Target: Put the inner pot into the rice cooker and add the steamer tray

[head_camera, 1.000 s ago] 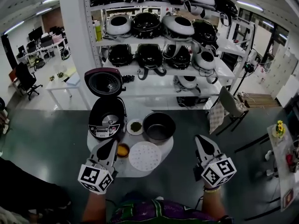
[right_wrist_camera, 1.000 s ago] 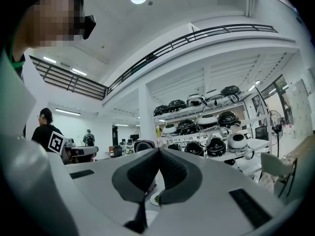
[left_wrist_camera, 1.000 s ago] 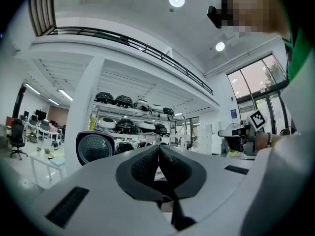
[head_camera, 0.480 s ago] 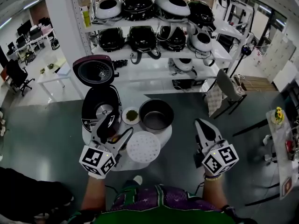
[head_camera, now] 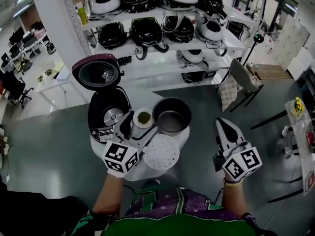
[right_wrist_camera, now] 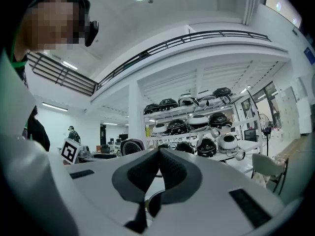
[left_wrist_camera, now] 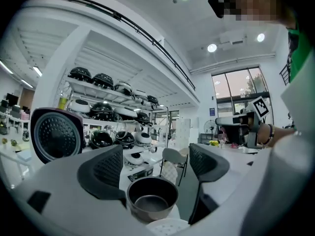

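Left gripper (left_wrist_camera: 153,163) jaws have just been opening and stand wide apart, nothing between them. Inner pot (head_camera: 171,116) stands upright, round mouth up, at one o'clock just beyond them, with the rice cooker (head_camera: 109,118) at its nine o'clock. Right gripper (right_wrist_camera: 158,154) is closed, empty.

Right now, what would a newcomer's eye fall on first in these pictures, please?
The shelves crammed with cookers fill the background. On a round table, a rice cooker stands with its lid raised, a dark inner pot to its right and a white steamer tray in front.
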Motion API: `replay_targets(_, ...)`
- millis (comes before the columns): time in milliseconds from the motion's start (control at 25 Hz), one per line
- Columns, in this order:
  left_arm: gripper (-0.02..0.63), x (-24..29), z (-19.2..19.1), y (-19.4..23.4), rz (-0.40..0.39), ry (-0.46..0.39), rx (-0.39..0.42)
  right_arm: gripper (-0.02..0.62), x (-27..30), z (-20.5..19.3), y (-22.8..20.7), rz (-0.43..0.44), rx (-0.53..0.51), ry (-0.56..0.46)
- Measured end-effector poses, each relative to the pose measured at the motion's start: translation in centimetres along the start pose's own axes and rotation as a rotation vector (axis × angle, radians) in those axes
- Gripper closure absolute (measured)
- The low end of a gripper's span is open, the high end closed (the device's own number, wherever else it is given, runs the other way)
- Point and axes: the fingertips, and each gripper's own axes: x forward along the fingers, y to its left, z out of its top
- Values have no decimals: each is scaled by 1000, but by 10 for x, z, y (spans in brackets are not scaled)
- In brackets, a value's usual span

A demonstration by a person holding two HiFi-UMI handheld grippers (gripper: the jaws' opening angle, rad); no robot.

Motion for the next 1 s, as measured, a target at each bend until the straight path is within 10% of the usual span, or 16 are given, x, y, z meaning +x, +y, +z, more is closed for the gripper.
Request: replay_targets(1000,184,107,-176,71,-131,407,-180,589,37,-58,12,-183,17,104)
